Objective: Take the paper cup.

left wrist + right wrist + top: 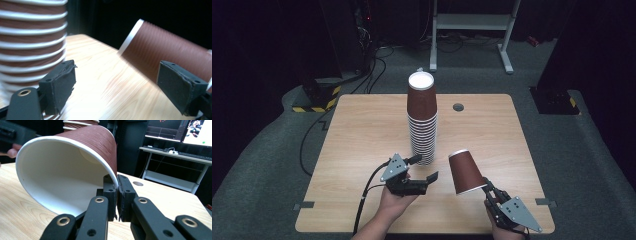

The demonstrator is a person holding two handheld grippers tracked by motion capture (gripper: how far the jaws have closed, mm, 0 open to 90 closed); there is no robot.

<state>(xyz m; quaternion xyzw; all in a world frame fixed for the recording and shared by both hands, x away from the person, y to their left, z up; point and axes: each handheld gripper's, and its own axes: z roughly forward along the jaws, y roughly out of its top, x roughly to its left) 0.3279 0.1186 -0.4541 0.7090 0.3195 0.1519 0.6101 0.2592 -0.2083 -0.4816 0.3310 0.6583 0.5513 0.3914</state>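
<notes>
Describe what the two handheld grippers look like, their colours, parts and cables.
Both are black metal. The left gripper and right gripper each carry a grey three-cornered plate dotted with small holes. A black cable trails from the left one. Up close, the jaws end in flat black pads on linkage arms with brass-coloured pivot rings.

Single brown ribbed paper cup (465,172), white inside, rim pinched between the right gripper (490,191) pads, tilted base-up, clear of the tabletop. Stack of inverted brown cups (422,120), white rims banded, upright just beyond the left gripper (422,168).
</notes>
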